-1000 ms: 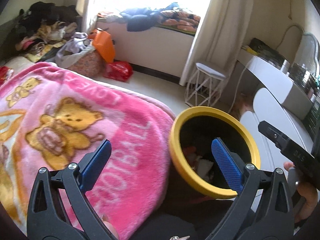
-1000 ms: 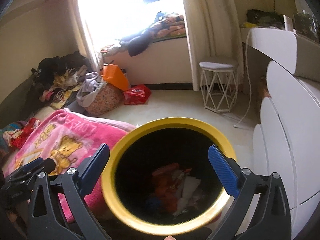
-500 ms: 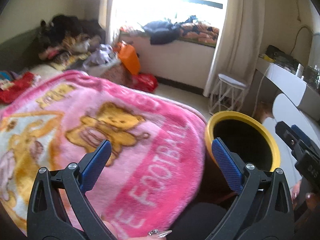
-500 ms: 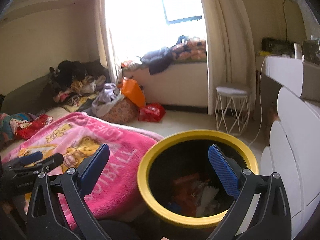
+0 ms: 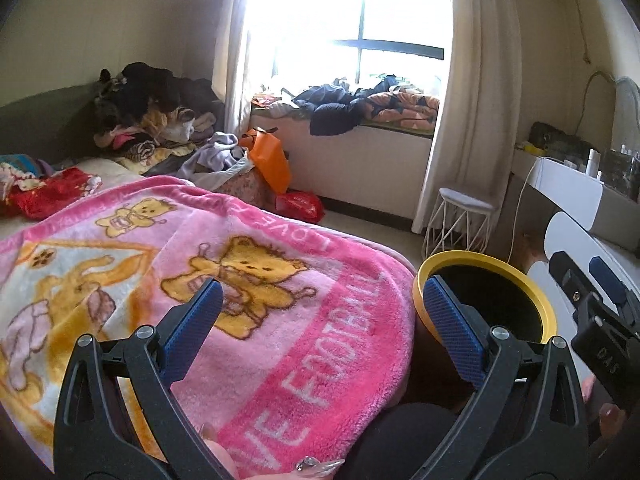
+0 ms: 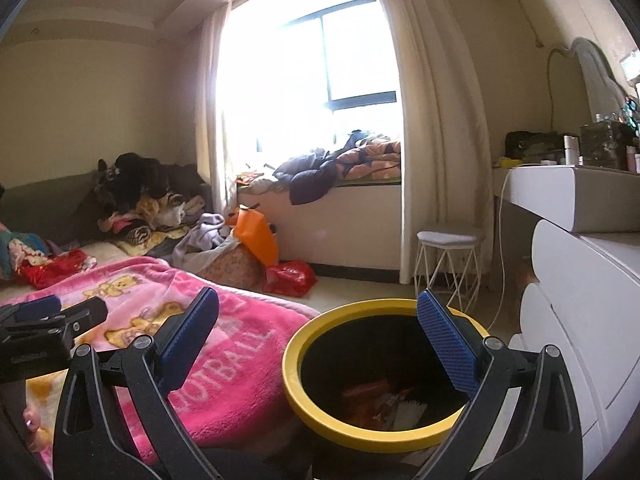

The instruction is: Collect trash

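A black trash bin with a yellow rim (image 6: 304, 408) stands on the floor beside the bed; it also shows in the left wrist view (image 5: 546, 312). Orange and white wrappers (image 6: 384, 404) lie inside it. My right gripper (image 6: 320, 344) is open and empty, held above and in front of the bin. My left gripper (image 5: 320, 328) is open and empty over the pink teddy-bear blanket (image 5: 280, 320), left of the bin. The right gripper's body shows at the right edge of the left wrist view (image 5: 592, 316).
A white wire stool (image 6: 448, 268) and white rounded drawers (image 6: 580, 320) stand right of the bin. A red bag (image 6: 290, 278), an orange bag (image 6: 256, 232) and piled clothes (image 6: 152, 200) lie past the bed. A window seat (image 6: 340, 208) holds bedding.
Both grippers have tilted up and drawn back from the bin. The bin sits lower and smaller in both views, and the window and ceiling have come into view. Both stay open.
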A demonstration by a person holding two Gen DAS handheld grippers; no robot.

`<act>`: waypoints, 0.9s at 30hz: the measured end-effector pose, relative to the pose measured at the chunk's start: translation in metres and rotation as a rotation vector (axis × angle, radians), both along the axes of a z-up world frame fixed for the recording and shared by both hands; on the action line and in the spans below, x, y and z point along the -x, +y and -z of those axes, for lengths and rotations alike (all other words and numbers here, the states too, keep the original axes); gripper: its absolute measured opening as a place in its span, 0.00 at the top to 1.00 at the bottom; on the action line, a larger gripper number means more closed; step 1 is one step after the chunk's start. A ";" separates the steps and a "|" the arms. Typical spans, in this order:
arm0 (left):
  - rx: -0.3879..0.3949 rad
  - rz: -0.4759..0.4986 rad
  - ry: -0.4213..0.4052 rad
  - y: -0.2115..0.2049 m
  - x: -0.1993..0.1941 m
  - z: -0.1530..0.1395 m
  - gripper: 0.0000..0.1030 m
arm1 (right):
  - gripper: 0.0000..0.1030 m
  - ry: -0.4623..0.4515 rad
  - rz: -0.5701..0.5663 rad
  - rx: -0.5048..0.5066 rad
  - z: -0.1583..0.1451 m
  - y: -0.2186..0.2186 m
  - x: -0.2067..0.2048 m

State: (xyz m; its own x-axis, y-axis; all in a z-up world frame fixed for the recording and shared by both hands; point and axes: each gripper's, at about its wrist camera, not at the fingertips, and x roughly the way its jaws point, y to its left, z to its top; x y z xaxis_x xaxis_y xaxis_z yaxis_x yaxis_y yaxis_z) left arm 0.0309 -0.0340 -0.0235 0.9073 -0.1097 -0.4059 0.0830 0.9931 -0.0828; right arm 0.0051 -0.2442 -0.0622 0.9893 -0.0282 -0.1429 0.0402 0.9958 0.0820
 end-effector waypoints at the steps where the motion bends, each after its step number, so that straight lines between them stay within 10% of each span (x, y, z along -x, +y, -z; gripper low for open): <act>1: 0.001 -0.004 0.000 0.000 0.000 0.000 0.10 | 0.06 -0.003 0.004 -0.006 0.000 -0.001 0.000; 27: 0.014 0.001 0.010 0.002 0.000 0.004 0.10 | 0.06 0.012 -0.010 0.007 0.005 0.003 0.000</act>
State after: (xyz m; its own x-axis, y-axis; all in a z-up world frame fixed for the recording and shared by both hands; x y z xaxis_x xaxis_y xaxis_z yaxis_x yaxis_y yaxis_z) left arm 0.0305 -0.0321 -0.0277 0.9032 -0.1162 -0.4131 0.0832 0.9918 -0.0971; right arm 0.0047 -0.2408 -0.0674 0.9879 -0.0192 -0.1541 0.0310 0.9967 0.0745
